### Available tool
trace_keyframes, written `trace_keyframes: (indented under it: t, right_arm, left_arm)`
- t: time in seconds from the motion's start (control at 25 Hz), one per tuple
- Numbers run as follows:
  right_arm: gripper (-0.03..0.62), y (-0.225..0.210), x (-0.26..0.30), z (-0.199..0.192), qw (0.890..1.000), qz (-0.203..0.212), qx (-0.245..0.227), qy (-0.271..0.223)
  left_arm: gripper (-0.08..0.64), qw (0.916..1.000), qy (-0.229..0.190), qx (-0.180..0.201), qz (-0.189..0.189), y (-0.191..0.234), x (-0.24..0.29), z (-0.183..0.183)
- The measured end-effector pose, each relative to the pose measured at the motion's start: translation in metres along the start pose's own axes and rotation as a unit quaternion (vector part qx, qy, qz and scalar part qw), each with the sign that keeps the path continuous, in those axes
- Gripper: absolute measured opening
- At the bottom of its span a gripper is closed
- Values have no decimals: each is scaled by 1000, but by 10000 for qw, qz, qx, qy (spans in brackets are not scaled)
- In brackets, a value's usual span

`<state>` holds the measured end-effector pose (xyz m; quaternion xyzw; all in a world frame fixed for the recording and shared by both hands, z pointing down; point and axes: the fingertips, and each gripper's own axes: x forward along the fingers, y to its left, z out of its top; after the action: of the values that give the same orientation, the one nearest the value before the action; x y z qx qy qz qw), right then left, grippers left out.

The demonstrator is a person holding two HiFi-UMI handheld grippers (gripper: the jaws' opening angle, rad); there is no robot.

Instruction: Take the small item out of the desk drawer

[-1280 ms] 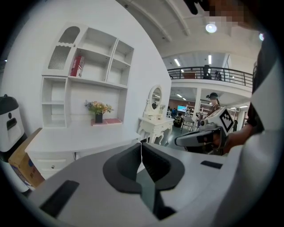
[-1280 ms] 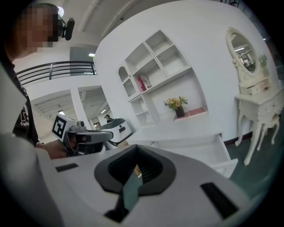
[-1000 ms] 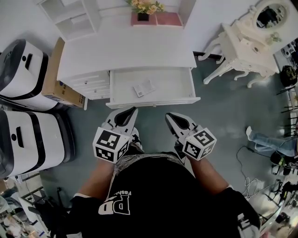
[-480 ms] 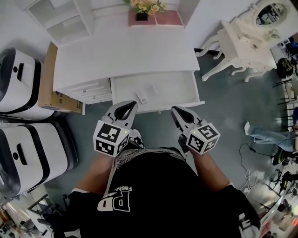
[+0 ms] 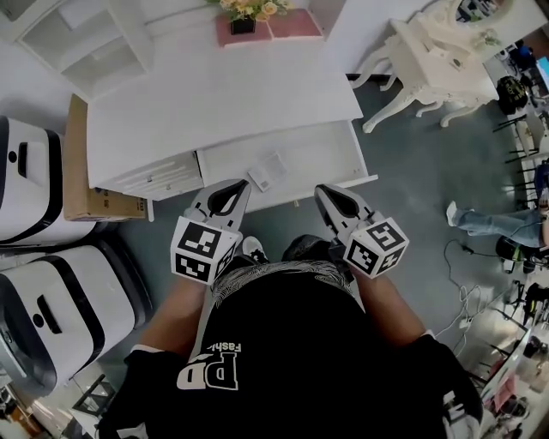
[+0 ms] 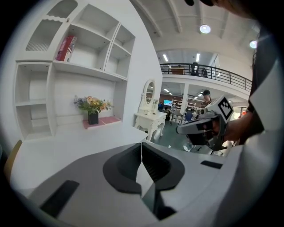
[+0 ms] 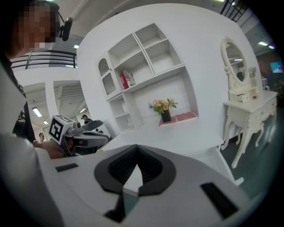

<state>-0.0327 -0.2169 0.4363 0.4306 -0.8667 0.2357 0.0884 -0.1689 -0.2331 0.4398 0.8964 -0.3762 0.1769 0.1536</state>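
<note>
The white desk (image 5: 223, 94) has its drawer (image 5: 330, 154) pulled open toward me. A small flat white item (image 5: 268, 171) lies in the drawer, left of its middle. In the head view, my left gripper (image 5: 244, 183) is shut and empty, its tip over the drawer's front edge just below-left of the item. My right gripper (image 5: 319, 189) is also shut and empty, its tip at the drawer's front edge right of the item. Each gripper view shows its own jaws closed, the left gripper (image 6: 141, 144) and the right gripper (image 7: 136, 147), above the desk top.
Two large white machines (image 5: 26, 171) (image 5: 69, 300) and a cardboard box (image 5: 81, 163) stand left of the desk. A flower pot (image 5: 243, 19) and open shelves (image 5: 77, 43) are at the back. A white dressing table (image 5: 433, 60) stands at the right, and a person's legs (image 5: 489, 221) further right.
The desk and drawer have drifted left and down in the head view, so both gripper tips now reach the drawer's front edge. Both grippers stay shut.
</note>
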Motion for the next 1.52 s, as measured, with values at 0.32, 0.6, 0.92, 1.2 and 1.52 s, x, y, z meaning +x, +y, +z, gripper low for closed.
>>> trace_keyframes:
  t: [0.32, 0.6, 0.92, 1.2, 1.52]
  right_arm:
    - [9, -8, -2, -13, 9999, -104, 86, 85]
    - [9, -25, 4, 0, 9999, 58, 29, 87]
    - [9, -41, 17, 19, 9995, 309, -51, 61]
    - [9, -67, 24, 19, 9991, 383, 120, 109]
    - [9, -96, 32, 12, 9982, 361, 450, 192]
  left_arm:
    - [17, 9998, 109, 107, -133, -1, 16, -6]
    - [17, 9991, 218, 349, 64, -2, 34, 0]
    - [17, 9935, 883, 651, 306, 17, 77, -21]
    - [17, 9724, 1772, 1446, 467, 33, 119, -61]
    - [18, 9480, 2552, 1888, 217, 38, 171, -107]
